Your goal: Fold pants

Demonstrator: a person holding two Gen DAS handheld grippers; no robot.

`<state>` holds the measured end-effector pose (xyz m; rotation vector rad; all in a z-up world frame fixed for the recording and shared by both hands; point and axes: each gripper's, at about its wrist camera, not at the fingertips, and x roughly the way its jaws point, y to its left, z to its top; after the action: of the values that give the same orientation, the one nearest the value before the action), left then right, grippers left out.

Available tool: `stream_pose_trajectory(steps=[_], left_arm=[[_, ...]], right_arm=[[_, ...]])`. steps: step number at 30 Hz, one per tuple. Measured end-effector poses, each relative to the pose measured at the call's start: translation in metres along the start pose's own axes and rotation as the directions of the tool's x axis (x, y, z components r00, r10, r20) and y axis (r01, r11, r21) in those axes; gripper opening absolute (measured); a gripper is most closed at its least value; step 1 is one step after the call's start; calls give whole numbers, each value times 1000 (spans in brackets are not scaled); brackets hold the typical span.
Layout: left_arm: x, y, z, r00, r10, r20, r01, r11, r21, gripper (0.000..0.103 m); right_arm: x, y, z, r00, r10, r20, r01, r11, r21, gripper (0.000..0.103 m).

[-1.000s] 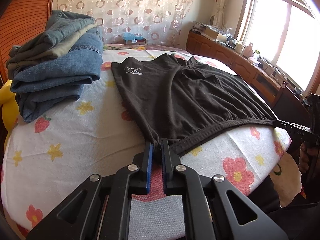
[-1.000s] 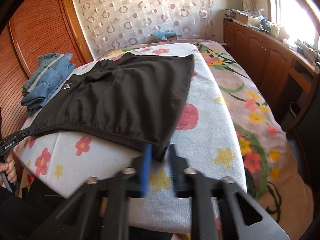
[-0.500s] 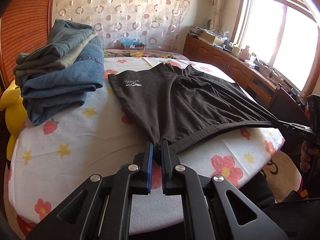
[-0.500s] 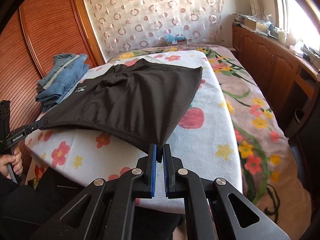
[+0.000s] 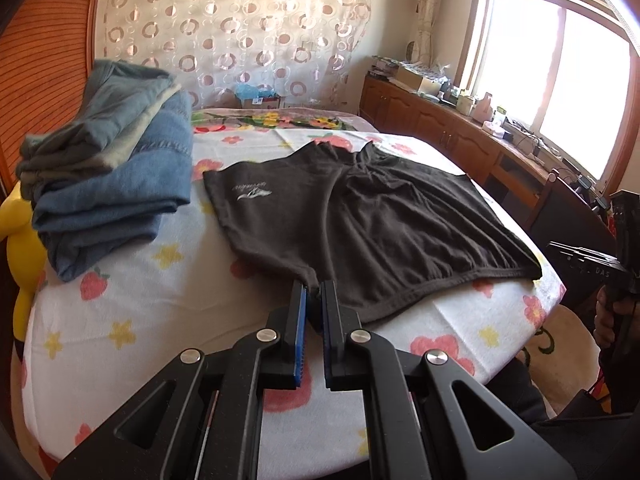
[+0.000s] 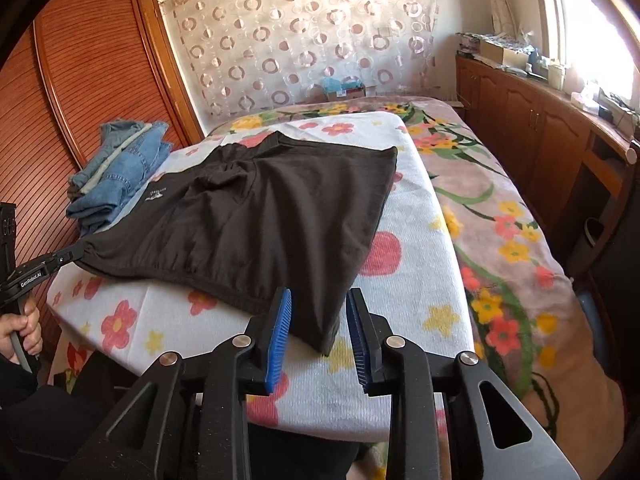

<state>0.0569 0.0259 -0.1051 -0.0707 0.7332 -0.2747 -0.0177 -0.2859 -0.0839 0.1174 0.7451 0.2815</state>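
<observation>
Dark brown shorts lie spread flat on the flowered bed cover, waistband toward me; they also show in the right wrist view. My left gripper is shut on the waistband's left corner. My right gripper is open, its blue pads either side of the waistband's right corner, which lies loose on the cover. The left gripper also shows at the left edge of the right wrist view, and the right gripper at the right edge of the left wrist view.
A stack of folded jeans sits at the bed's far left by a wooden wardrobe. A yellow toy is beside the stack. Wooden cabinets run under the window on the right. The bed cover has a front edge near me.
The shorts came down and now lie slack on the bed. My right gripper has opened and let go of the waistband corner. My left gripper stays shut on its corner.
</observation>
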Motion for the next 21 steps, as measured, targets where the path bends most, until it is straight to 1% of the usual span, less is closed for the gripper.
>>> stream_pose_trajectory(steps=[3,6,10,17,21], left_arm=[[4,-9,8,1000,-14,2,14,1000,21,8],[4,-19,20,999,-49,14,49,998,29,8],[10,-43,40,997,-79,25,77,993,86,8],[32,-88,68,990,-138,7,134,977,168,8],[44,-110,81,986,-166,-10,165,967,195,8]], right_arm=[[3,0,-1,1000,9,10,-10,1000,15,30],[7,-2,-3,1000,12,11,-12,1000,18,30],[8,-4,-3,1000,21,21,-21,999,24,30],[3,-8,-2,999,21,44,-23,999,31,30],[3,-12,-4,998,23,54,-25,999,40,30]])
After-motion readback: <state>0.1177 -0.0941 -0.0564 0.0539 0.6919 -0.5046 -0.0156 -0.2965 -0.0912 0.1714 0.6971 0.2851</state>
